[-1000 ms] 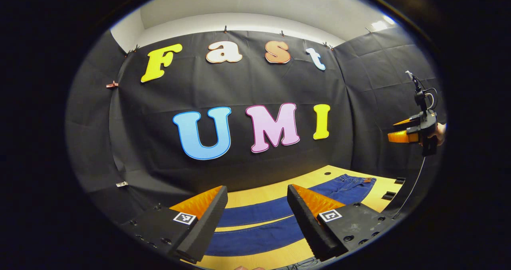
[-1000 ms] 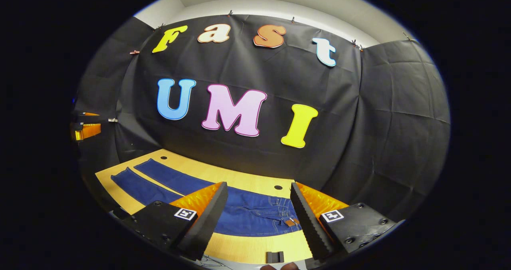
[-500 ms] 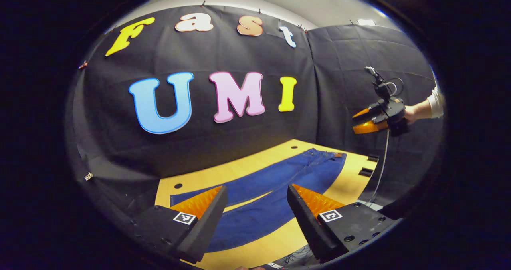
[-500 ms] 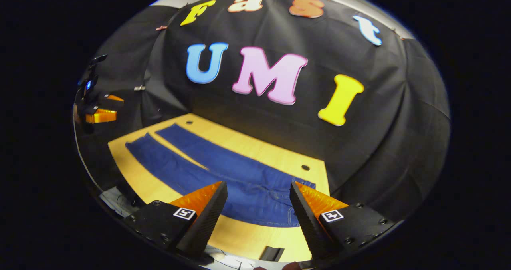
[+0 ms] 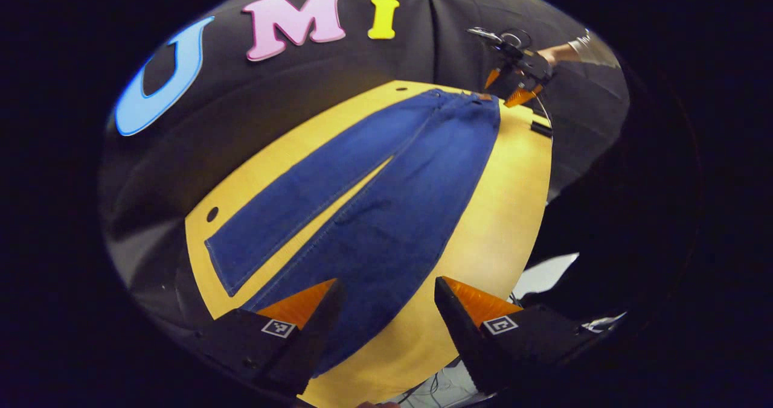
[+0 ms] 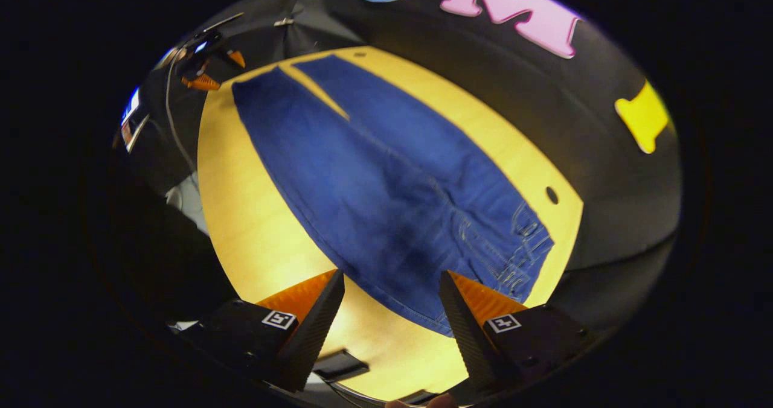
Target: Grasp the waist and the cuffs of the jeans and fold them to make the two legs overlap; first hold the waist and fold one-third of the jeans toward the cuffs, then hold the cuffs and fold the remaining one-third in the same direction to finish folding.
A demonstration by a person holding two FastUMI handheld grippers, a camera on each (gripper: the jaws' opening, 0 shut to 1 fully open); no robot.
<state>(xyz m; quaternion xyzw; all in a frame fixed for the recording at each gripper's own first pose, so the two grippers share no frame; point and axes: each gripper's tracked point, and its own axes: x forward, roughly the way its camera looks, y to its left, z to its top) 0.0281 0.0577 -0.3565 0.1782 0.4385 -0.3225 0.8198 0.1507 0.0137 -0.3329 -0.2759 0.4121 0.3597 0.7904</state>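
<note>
Your left tongs hang released just above the near cuff of the jeans; right tongs released over the waist. Jeans lie flat on the surface, legs apart, so both ends lift together.

The right gripper, jaws apart, hangs over the waist of the jeans lying flat on the table.
</note>
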